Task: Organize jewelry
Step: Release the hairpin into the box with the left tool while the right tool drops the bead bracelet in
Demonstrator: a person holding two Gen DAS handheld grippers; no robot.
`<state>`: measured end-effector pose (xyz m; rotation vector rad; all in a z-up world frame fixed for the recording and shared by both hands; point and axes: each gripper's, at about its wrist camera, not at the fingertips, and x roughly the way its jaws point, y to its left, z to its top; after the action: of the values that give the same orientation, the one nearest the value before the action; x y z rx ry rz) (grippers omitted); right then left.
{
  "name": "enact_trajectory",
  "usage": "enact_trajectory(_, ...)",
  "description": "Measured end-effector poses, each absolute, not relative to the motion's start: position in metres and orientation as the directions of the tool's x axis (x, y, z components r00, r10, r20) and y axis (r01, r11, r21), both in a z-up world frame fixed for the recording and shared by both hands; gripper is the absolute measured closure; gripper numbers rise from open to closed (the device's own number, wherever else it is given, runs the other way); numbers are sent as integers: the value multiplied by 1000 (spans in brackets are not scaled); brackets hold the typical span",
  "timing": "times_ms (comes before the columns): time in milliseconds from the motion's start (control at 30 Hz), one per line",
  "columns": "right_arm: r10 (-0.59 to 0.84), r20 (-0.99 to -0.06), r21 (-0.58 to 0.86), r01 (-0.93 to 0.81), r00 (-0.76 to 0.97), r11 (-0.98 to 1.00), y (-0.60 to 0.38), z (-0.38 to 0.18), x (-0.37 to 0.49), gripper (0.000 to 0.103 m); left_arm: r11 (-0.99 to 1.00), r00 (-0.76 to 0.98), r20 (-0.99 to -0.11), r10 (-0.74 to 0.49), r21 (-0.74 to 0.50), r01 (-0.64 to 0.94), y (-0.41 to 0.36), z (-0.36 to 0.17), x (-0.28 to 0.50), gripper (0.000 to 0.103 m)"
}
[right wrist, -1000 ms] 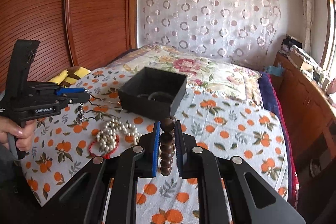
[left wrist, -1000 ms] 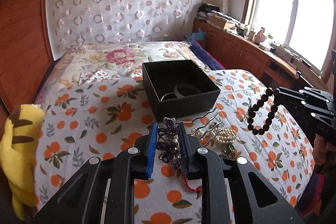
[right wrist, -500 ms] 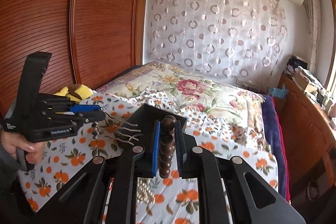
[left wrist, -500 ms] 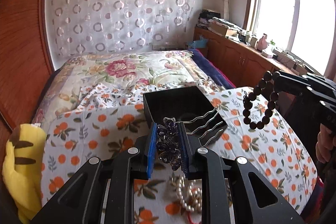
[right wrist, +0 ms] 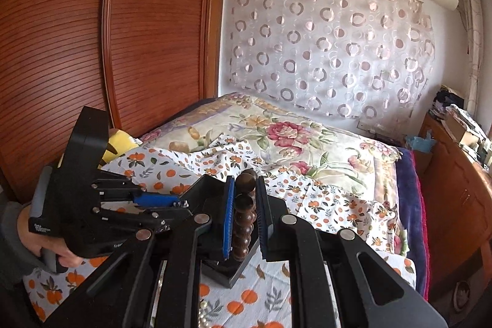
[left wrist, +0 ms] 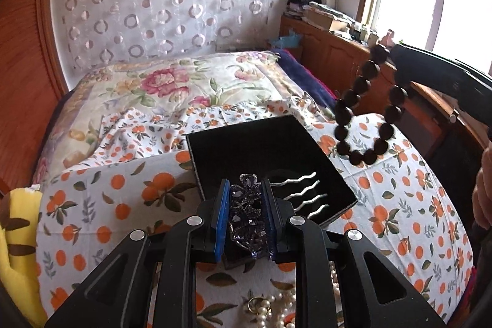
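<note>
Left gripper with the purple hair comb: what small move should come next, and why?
Probably lower it a little and open. The left gripper is clamped on the purple hair comb, whose metal prongs already hang over the open black box.

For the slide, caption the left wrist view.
Left hand-held gripper holds a purple hair comb over the black box; beaded bracelet hangs nearby.

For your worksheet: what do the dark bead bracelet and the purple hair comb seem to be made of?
Bead bracelet: probably polished wood, dark brown with a soft sheen. Hair comb: faceted purple stones, glass or plastic, on shiny wavy metal prongs.
</note>
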<state>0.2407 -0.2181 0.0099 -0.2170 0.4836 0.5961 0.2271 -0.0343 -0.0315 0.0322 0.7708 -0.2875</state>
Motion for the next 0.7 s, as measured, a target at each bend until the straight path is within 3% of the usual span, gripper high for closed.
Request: enact_trajectory(700,488,-553,-35,-604,675,796,-200,-16,279,88,964,720,-649,-244,-81,254,-17,-10,215,83)
